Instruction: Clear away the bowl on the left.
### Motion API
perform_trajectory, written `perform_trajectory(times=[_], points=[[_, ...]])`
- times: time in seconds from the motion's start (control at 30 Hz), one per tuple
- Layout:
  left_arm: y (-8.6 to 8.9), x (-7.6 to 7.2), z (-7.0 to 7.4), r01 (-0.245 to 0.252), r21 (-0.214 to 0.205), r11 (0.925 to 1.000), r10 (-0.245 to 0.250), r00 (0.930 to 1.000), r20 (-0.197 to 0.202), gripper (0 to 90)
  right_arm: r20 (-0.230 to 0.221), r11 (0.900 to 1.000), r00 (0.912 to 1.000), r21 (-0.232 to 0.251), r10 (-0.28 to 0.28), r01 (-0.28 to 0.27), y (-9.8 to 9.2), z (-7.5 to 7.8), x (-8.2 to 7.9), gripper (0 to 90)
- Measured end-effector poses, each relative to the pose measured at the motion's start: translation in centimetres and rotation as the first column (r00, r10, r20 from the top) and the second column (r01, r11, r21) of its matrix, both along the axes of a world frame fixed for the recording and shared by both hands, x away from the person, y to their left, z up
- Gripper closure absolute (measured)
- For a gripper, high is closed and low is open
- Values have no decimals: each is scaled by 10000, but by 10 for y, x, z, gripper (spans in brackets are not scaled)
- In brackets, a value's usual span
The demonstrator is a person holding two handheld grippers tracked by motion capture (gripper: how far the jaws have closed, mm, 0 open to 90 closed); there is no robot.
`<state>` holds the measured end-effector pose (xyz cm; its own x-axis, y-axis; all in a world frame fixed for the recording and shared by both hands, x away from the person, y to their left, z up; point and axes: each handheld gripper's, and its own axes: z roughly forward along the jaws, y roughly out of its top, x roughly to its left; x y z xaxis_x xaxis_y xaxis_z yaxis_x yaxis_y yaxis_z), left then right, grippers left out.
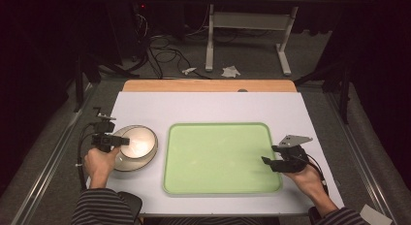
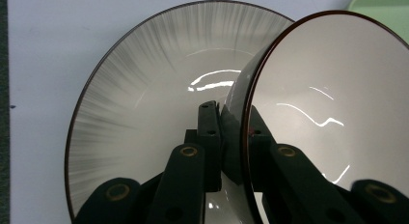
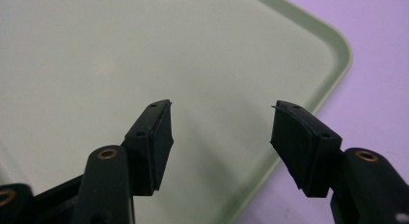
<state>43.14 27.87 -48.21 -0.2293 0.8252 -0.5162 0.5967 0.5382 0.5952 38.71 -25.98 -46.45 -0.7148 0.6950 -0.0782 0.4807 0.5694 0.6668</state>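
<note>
A small pale bowl with a dark rim [image 2: 333, 98] is tilted up on edge over a larger plate with grey streaks [image 2: 140, 84]. My left gripper [image 2: 231, 113] is shut on the bowl's rim, one jaw on each side. In the high view the bowl [image 1: 141, 141] and the plate [image 1: 127, 163] sit left of the green tray [image 1: 218, 157], with my left gripper [image 1: 123, 141] at the bowl's left edge. My right gripper [image 1: 269, 154] hovers over the tray's right edge. Its jaws stand wide open over the tray floor [image 3: 96, 50], and nothing lies between the gripper's fingertips [image 3: 219, 122].
The tray lies on a white mat [image 1: 208, 106] that covers the table; a strip of wooden tabletop [image 1: 208, 85] shows at the far edge. Beyond it, on the floor, are cables [image 1: 165, 53] and a white frame [image 1: 247, 21]. A corner of the tray [image 2: 386, 2] shows behind the bowl.
</note>
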Motion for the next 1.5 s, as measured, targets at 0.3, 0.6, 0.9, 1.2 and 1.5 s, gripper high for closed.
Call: perform_trajectory(times=[0.3,0.6,0.9,1.2,1.5], points=[[-6,2,16,278,-461,9985,-256,9985,477,827,79,9998,9999,155,-129,128,-1,0,3,415],[-14,0,23,461,-368,9983,-437,9971,630,828,88,9995,9999,268,-139,137,-5,3,-1,414],[-17,0,33,663,-849,9942,-580,9936,971,828,-43,9990,9997,368,-241,243,-6,1,4,414],[-26,-2,41,975,-831,9918,-880,9899,1111,828,-36,9985,9993,377,-385,387,-7,1,4,416],[-29,-4,48,1119,-771,9907,-1010,9859,1337,828,85,9981,9989,405,-462,458,-8,2,4,415]])
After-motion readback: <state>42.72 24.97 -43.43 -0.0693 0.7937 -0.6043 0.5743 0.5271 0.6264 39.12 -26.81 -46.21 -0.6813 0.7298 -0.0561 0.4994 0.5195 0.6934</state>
